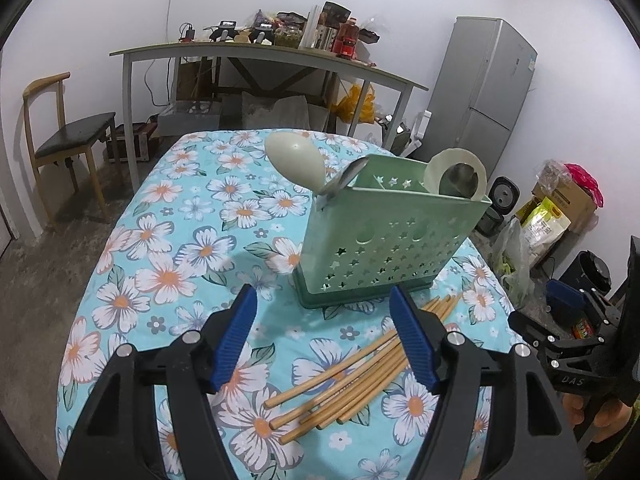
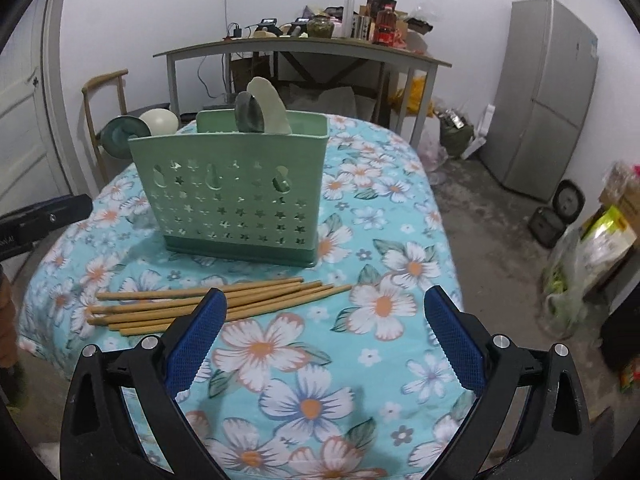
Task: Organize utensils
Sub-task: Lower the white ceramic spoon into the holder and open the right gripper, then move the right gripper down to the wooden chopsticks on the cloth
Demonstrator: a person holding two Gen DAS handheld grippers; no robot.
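Left wrist view, holder: the green utensil holder [image 1: 384,236] stands upright on the bench [image 1: 168,240] under a flowered cloth; its open top faces up so that things drop in handle first
Left wrist view, spoons: a pale spoon [image 1: 296,164] and a grey metal one [image 1: 346,180] lean out of the near-left corner, bowls up; a pale ladle [image 1: 456,176] stands at the right end; they look already sorted
Left wrist view, chopsticks: the bamboo chopsticks [image 1: 360,368] lie loose in a fan on the cloth just in front of the holder; my guess is that they are what remains to put away
Left wrist view, left hand-held gripper [image 1: 324,340]: jaws parted with nothing between the pads; it hangs above the chopsticks, its right finger over them
Right wrist view, right hand-held gripper [image 2: 324,340]: jaws spread wide and empty over bare cloth; the chopsticks [image 2: 208,304] pass behind its left finger, so it is not yet lined up to pinch them
Right wrist view, holder: the utensil holder [image 2: 236,196] shows its star-pierced wall; the chopsticks lie along its foot, near but apart
Right wrist view, compartments: which one is free for chopsticks I cannot tell
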